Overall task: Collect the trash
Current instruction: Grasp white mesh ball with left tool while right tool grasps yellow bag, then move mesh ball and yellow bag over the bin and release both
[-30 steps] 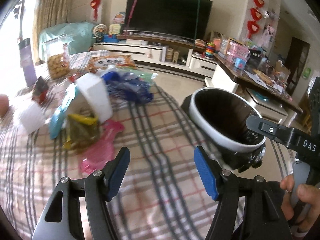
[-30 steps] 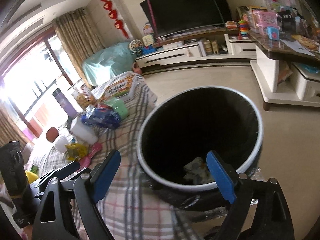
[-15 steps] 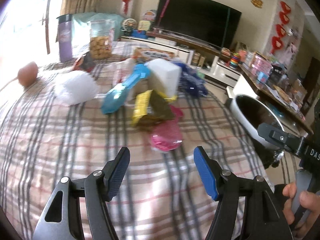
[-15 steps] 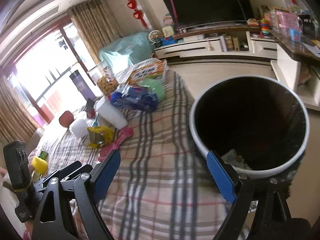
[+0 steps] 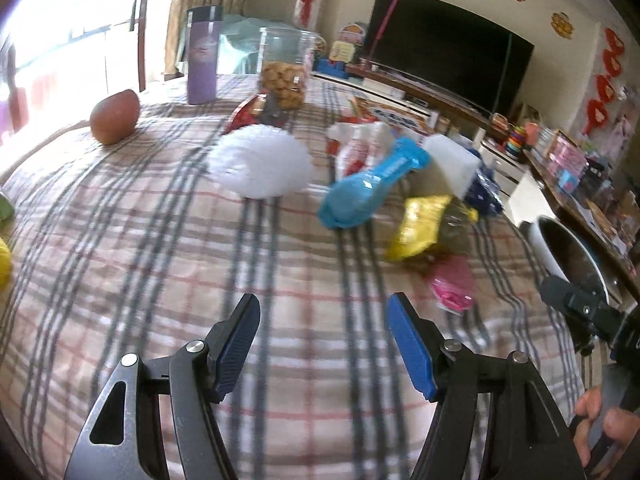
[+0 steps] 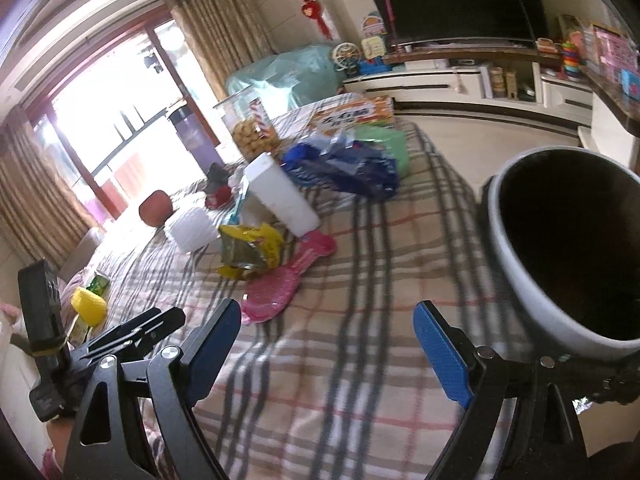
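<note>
Pink wrapper (image 5: 454, 284) lies flat on the plaid-covered counter (image 5: 160, 280), nearest piece of trash to both tools, with the yellow snack bag (image 5: 420, 226) touching it on the far side. I judge both as feather-light, crinkly film: soft, slippery, nothing to break, prone to sliding ahead of a pad instead of rising. Best hold on the pink one looks like its near edge or any raised fold; on the yellow bag, the puffed upper corner. Behind them, the blue wrapper (image 5: 370, 188) leans against a white foam block (image 5: 450, 164), and a white ruffled wad (image 5: 260, 162) sits apart to the left; the block I take to be stiff but weightless, easy to clamp across its narrow faces. Dark blue crumpled bag (image 6: 348, 166) lies further back. Left gripper (image 5: 323, 330) hangs just above the cloth, fingers spread wide, holding nothing, touching nothing; the pink wrapper is ahead and to its right, not between the pads. Right gripper (image 6: 328, 334) likewise has fingers spread and empty, pink wrapper just ahead of its left pad. Trash bin (image 6: 576, 248) stands at the counter's right edge, close by the right tool. Cookie jar (image 5: 285, 70), purple tumbler (image 5: 203, 62) and a reddish-brown fruit (image 5: 115, 116) stand further off; I judge these are not trash.
</note>
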{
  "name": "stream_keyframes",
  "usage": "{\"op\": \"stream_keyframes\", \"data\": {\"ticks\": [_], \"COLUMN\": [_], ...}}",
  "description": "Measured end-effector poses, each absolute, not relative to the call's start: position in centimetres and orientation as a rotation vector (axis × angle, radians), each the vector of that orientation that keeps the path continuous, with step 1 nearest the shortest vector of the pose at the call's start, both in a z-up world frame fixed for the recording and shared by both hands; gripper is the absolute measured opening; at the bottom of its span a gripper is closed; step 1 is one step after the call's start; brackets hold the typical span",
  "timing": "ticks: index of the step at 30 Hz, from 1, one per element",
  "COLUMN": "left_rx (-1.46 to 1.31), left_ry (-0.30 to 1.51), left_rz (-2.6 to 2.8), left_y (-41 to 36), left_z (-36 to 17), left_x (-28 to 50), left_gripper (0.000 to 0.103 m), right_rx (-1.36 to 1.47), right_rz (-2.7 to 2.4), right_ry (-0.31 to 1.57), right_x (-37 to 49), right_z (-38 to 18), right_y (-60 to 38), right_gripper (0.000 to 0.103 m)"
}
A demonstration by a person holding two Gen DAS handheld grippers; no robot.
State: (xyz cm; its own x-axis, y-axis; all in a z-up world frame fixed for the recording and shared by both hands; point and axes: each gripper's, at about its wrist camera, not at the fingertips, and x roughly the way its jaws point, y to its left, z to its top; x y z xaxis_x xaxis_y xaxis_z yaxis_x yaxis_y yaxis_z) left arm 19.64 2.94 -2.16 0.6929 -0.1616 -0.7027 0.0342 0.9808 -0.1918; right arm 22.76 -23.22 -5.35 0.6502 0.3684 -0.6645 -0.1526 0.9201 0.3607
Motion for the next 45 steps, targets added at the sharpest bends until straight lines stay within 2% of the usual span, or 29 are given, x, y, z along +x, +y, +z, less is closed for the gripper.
{"op": "stream_keyframes", "data": {"ticks": [7,12,19,21,22,23,24,25,26,32,45], "left_rx": [-0.191,-0.185,-0.19,-0.193,-0.189,-0.179,-0.169,-0.165,-0.163,-0.147,-0.11], "left_ry": [0.793,0.764,0.761,0.765,0.76,0.764,0.776,0.784,0.779,0.742,0.706], "left_rz": [-0.076,-0.067,-0.039,-0.037,-0.043,-0.051,-0.062,-0.069,-0.071,-0.073,-0.162], "left_y": [4.3,4.7,5.4,5.5,5.4,5.2,5.0,5.0,5.0,5.0,2.5], "left_z": [-1.6,-1.1,-2.1,-2.4,-2.6,-2.8,-3.1,-3.4,-3.6,-3.2,-1.3], "left_x": [21.5,24.4,29.6,30.7,31.1,31.5,31.9,32.2,32.2,30.0,23.3], "left_gripper": [0.066,0.066,0.065,0.063,0.054,0.036,0.027,0.016,0.015,0.012,0.012], "right_rx": [0.257,0.239,0.231,0.224,0.22,0.215,0.211,0.208,0.207,0.224,0.269], "right_rz": [0.348,0.37,0.389,0.396,0.4,0.404,0.407,0.411,0.418,0.437,0.397], "right_ry": [0.816,0.824,0.852,0.86,0.865,0.874,0.879,0.885,0.887,0.852,0.795], "right_x": [24.5,26.2,28.8,29.3,29.5,29.7,29.8,29.8,29.7,28.1,24.6], "right_z": [-5.7,-6.0,-6.8,-7.1,-7.2,-7.4,-7.5,-7.6,-7.7,-6.7,-4.3], "right_y": [-20.5,-19.3,-18.0,-17.7,-17.5,-17.3,-17.1,-17.0,-17.0,-17.6,-21.1], "right_gripper": [0.087,0.071,0.056,0.043,0.039,0.026,0.012,0.007,0.003,0.0,0.0]}}
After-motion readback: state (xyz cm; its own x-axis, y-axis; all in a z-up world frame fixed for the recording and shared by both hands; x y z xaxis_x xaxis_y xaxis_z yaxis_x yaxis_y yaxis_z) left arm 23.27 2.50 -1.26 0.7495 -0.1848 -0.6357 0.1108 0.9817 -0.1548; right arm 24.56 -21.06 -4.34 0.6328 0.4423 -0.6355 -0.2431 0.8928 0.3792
